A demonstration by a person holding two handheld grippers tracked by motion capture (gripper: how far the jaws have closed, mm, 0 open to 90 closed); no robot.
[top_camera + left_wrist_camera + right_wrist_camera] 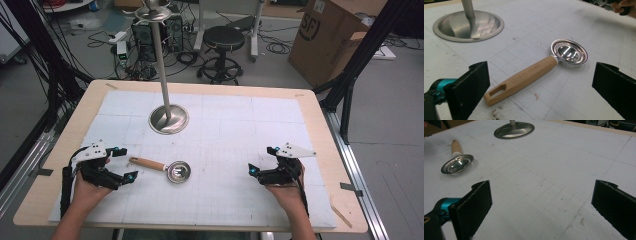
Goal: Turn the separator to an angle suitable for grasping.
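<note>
I see both my left gripper (pixel 121 164) and right gripper (pixel 262 160) gaping wide over the white gridded mat (pixel 225 130); scoop (pixel 165 168) near left, stool (pixel 223 45) and cardboard box (pixel 325 35) behind.

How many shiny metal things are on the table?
2. A spoon with a wooden handle lies on the white mat near the left tongs. The stand's round base sits farther back, left of the middle.
</note>
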